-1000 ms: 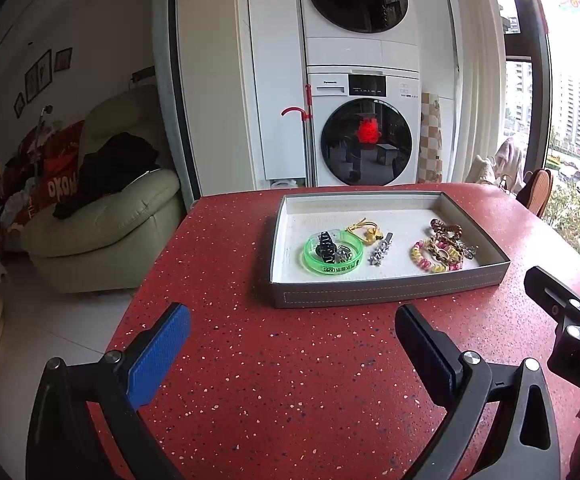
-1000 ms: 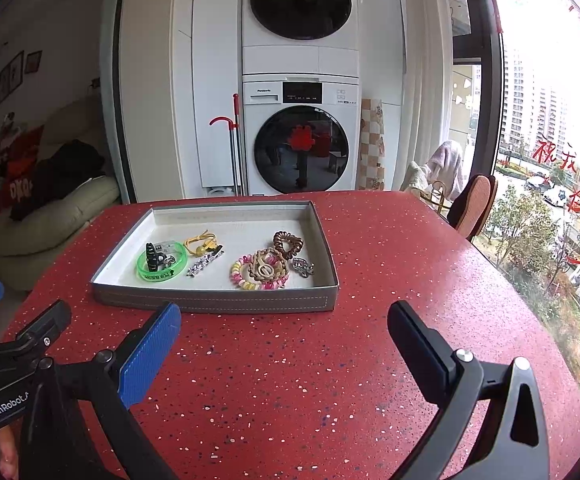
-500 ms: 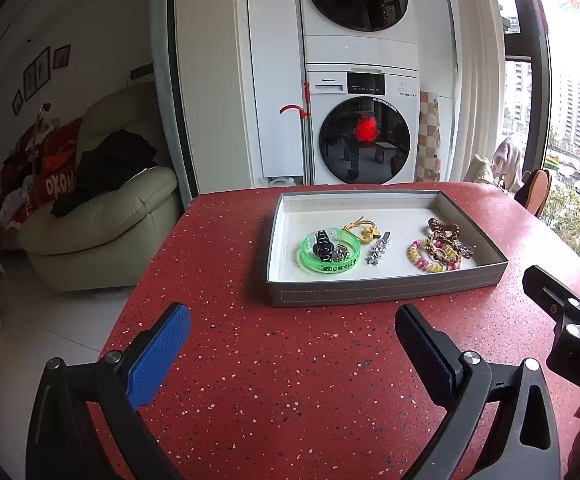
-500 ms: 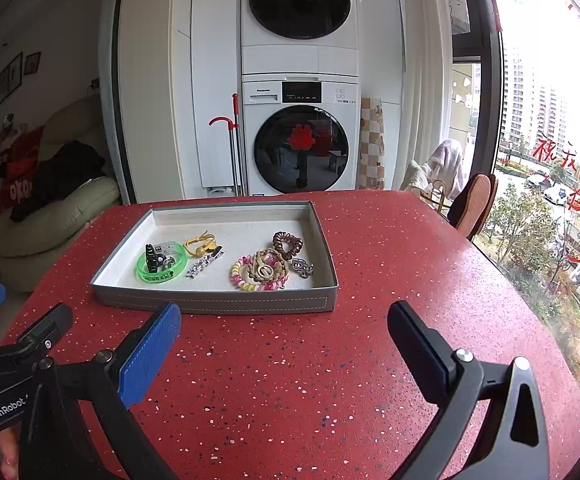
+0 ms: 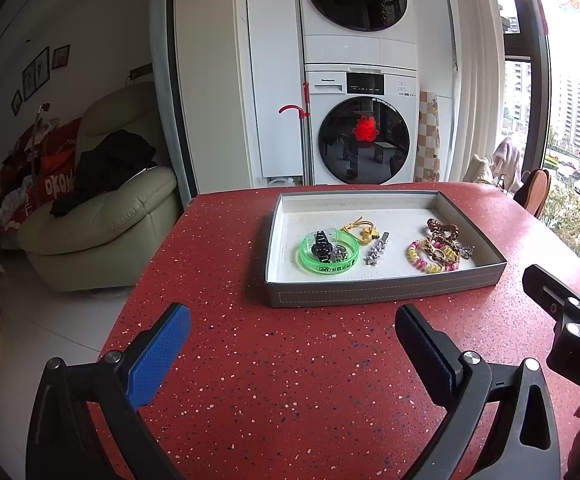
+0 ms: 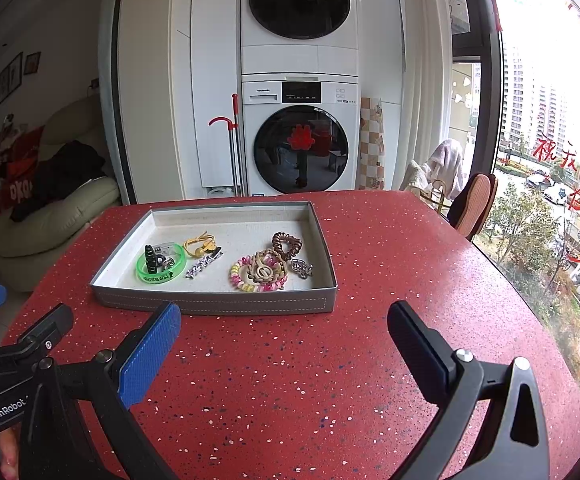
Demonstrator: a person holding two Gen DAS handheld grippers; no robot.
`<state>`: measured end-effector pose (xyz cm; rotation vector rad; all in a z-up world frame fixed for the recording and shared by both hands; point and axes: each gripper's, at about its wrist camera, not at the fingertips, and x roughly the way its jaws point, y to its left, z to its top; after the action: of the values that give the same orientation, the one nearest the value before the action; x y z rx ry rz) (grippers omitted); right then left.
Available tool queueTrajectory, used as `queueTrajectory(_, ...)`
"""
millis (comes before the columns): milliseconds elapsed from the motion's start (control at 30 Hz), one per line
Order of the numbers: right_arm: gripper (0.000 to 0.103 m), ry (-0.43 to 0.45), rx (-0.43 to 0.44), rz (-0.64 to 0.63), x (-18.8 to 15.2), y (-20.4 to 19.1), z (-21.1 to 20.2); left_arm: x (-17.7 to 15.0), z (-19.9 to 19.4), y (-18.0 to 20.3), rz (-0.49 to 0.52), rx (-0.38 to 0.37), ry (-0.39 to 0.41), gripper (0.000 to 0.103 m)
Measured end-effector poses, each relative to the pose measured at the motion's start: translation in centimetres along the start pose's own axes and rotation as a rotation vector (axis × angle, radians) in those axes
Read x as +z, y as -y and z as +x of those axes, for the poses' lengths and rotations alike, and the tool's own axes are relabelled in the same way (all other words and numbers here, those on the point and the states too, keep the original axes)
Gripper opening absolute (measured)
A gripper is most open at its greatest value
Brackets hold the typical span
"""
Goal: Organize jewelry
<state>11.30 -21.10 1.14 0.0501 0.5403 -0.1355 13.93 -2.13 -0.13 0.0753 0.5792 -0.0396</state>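
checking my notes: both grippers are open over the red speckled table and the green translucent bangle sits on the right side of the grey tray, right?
One slip: the green translucent bangle sits on the left side of the grey tray, as the right wrist view shows. Both the left gripper and right gripper are indeed open over the red speckled table.

Laundry corner behind a red speckled table [image 5: 290, 380]

Stacked white washer [image 6: 299, 136] and dryer [image 6: 299, 2] against the back wall, red-handled mop [image 6: 232, 140] leaning just beside them. Cream leather sofa [image 5: 102, 216] on the left, heaped with dark clothes [image 5: 106, 168] and red cushions [image 5: 56, 172]. Framed pictures [image 5: 38, 70] above. Orange chair [image 6: 473, 204] near the window [image 6: 549, 120].
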Motion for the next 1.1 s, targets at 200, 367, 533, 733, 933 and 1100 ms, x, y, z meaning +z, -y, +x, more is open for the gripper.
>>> queueTrajectory(200, 0.103, -0.001, 0.000, 0.000, -0.01, 0.00, -0.01, 0.00, -0.02, -0.01, 0.000, -0.001, 0.001, 0.103)
queueTrajectory(367, 0.103, 0.000, -0.001, -0.001, -0.01, 0.04, -0.02, 0.12, -0.05, -0.04, 0.000, 0.000, 0.002, 0.103)
queueTrajectory(533, 0.103, 0.000, 0.000, 0.000, -0.01, 0.00, -0.04, 0.12, -0.05, -0.03, 0.000, 0.000, 0.002, 0.103)
queueTrajectory(733, 0.103, -0.001, 0.001, 0.000, 0.06, 0.09, -0.01, 0.11, -0.07, -0.04, 0.000, 0.000, 0.002, 0.103)
queueTrajectory(933, 0.103, 0.001, 0.000, 0.001, 0.12, 0.05, -0.05, 0.11, -0.08, -0.05, -0.001, 0.000, 0.002, 0.103)
queueTrajectory(1100, 0.103, 0.001, 0.000, 0.002, 0.24, -0.04, -0.05, 0.10, -0.05, -0.05, 0.001, -0.001, 0.001, 0.103)
